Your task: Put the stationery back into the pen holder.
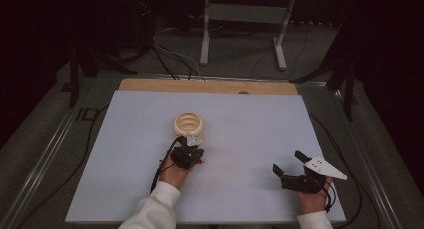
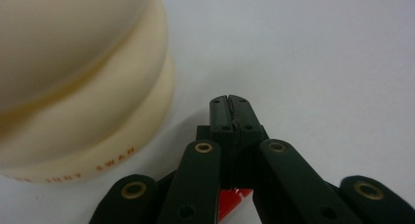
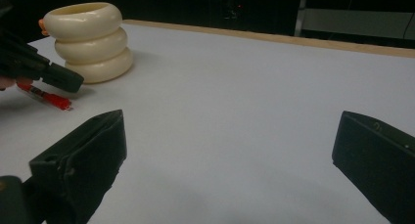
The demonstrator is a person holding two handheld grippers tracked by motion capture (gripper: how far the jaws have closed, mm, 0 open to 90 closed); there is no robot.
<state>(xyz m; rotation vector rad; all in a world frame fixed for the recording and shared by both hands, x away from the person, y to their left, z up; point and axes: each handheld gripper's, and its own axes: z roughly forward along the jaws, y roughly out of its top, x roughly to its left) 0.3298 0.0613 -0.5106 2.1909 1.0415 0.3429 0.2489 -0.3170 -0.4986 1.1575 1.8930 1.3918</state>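
Right gripper view: cream holder [image 3: 90, 40], three stacked bulging rings, upright.

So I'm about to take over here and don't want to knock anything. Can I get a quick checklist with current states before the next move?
1. Left claw shut with nothing between its tips: ok.
2. Right claw open and holding nothing: ok.
3. Cream ringed holder upright on the white mat: ok.
4. Left claw apart from the holder: ok, but close beside it.
5. Red pen lying under the left claw: whether they touch, cannot tell.
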